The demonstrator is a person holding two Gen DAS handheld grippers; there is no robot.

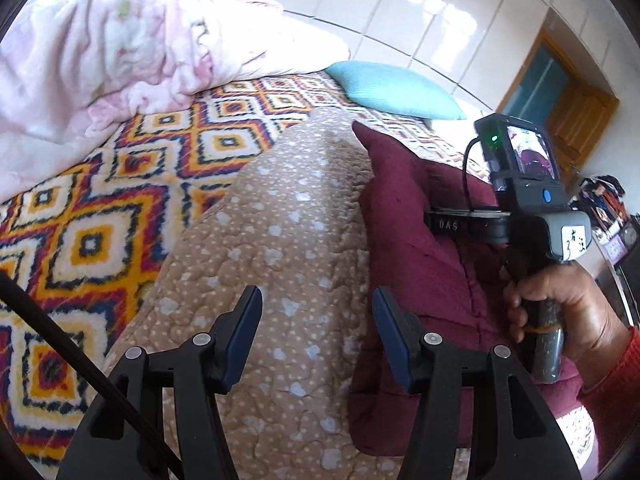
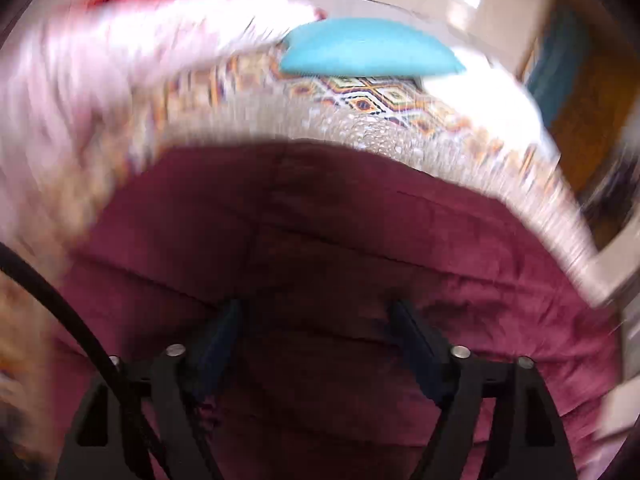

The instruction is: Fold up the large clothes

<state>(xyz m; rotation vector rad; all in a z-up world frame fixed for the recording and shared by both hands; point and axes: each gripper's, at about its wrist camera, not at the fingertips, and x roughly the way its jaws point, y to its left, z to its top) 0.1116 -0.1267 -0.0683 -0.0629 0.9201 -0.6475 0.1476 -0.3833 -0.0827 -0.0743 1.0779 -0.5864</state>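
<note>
Mid-fold, we hovered both the left gripper and the right gripper, jaws apart and empty, over the maroon quilted garment on the tan dotted quilt, a fresh grip on its edge seemingly next.

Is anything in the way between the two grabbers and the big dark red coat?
Nothing visible. The open left gripper hangs over the coat's tan lining; the open right gripper is right above the maroon coat.
</note>
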